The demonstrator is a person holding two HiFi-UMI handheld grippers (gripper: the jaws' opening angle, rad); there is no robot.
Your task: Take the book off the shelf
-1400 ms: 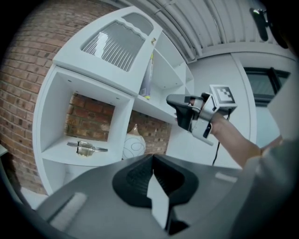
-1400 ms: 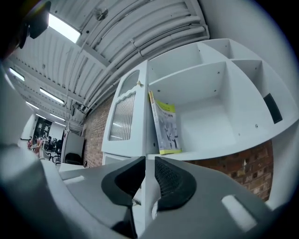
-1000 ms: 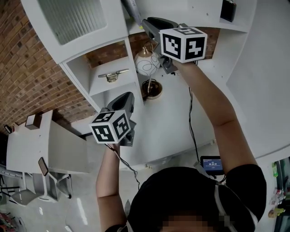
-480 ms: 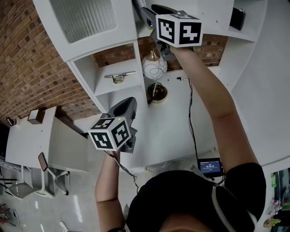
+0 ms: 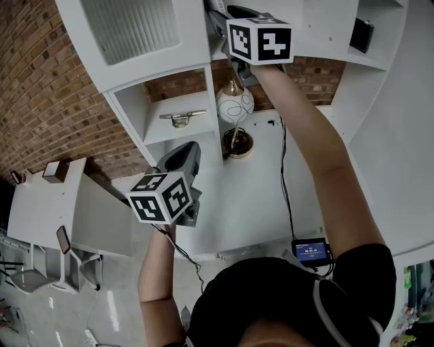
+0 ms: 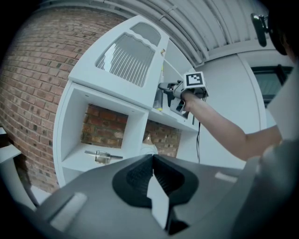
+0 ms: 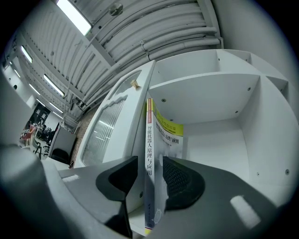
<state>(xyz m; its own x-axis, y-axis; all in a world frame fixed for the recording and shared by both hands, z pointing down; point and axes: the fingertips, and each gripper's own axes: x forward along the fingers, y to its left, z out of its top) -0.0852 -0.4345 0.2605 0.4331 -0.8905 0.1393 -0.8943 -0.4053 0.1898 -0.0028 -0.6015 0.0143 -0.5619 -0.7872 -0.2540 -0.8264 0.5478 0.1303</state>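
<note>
A thin book (image 7: 149,154) with a grey spine and a yellow band stands upright at the left wall of the top shelf compartment (image 7: 210,98). My right gripper (image 7: 150,163) is raised to it, one jaw on each side of the spine. Its jaws have just been opening; the left pad (image 7: 122,175) stands clear of the spine, so the gripper is open. In the head view the right gripper (image 5: 220,20) reaches to the shelf's top. My left gripper (image 5: 182,159) hangs lower, in front of the shelf unit, and in its own view it (image 6: 152,158) is shut on nothing.
A white globe lamp (image 5: 235,103) on a round base (image 5: 237,142) stands in the lower compartment. A metal ornament (image 5: 180,117) lies on the shelf to its left. A black device (image 5: 363,34) sits upper right. A cable (image 5: 288,183) runs to a small screen (image 5: 312,249). Brick wall (image 5: 41,101) behind.
My right gripper has risen toward the top compartment of the shelf. The left gripper has lifted a little and drifted left in the head view.
</note>
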